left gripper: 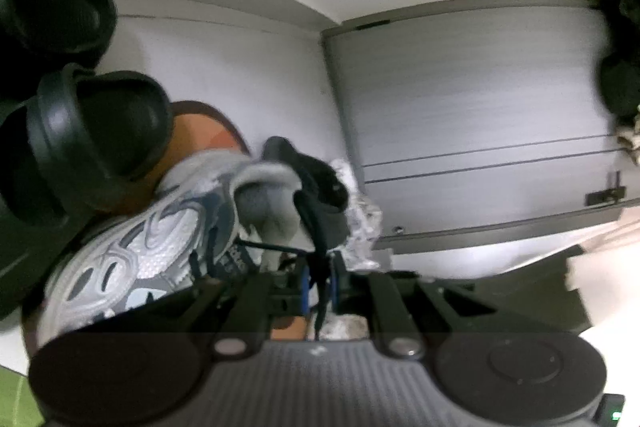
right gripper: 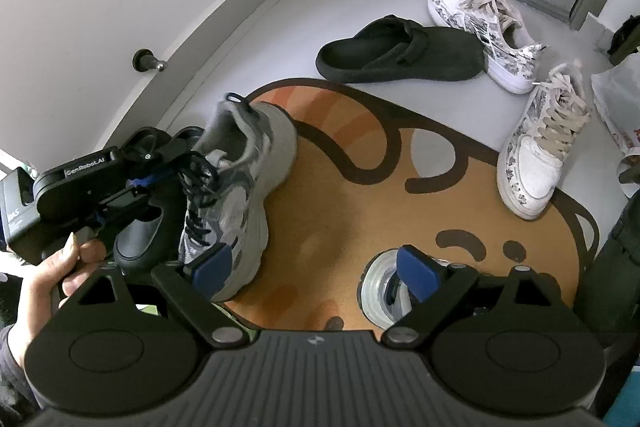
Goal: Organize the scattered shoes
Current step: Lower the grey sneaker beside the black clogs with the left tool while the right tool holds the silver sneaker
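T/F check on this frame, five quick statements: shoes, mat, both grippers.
1. The left gripper is shut on the grey sneaker. True; its jaws pinch the laces and tongue area.
2. The right gripper is shut on a shoe. False: its jaws stand wide open over the orange mat with nothing gripped.
3. A black clog lies on the grey floor beyond the mat. True.
4. Both white patterned sneakers sit fully on the mat. False: the near one only overlaps the mat's edge; the far one is on the floor by the clog.
5. A black doorstop sticks out near the base of the wall. True.
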Motion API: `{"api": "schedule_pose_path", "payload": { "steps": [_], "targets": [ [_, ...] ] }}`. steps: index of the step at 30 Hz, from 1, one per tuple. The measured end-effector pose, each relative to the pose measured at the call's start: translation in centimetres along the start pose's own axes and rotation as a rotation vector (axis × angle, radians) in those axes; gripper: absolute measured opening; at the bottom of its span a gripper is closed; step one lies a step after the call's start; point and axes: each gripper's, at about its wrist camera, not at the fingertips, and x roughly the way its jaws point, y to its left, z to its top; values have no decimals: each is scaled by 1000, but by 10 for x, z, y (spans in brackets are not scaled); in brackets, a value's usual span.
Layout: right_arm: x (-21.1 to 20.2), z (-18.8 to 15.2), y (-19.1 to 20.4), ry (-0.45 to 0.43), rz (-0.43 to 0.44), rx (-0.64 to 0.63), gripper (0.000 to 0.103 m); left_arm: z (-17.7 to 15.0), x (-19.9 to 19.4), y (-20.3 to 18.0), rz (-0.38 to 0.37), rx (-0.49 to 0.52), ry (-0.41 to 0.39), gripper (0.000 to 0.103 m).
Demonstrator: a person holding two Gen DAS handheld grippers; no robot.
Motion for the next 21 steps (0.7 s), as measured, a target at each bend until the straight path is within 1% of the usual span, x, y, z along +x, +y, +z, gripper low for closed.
{"api": "schedule_pose_path", "payload": {
  "steps": [1,4,8,12,15,17,21],
  "targets": [
    [0,0,-1,0,-2,1,93,-1,2,2,-2,-2,5,9],
    [-1,0,-2,0,-6,2,93,0,7,-3,4,39,1,9],
    [-3,-2,-3,1,-5,5,93,4,9,2,-1,5,-2,9],
    [-5,-3,-6,-1,-8,11,93,7,6,0,-5,11,-6,9],
    [-6,-3,-8,-3,-8,14,93,6,6,0,1,14,-3,9],
    [-7,-4,-9,-3,-9,16,93,5,8,1,19,19,9,9],
    [-6,-5,-11,4,-17,23,93,6,13,5,28,-2,25,9]
  ]
}}
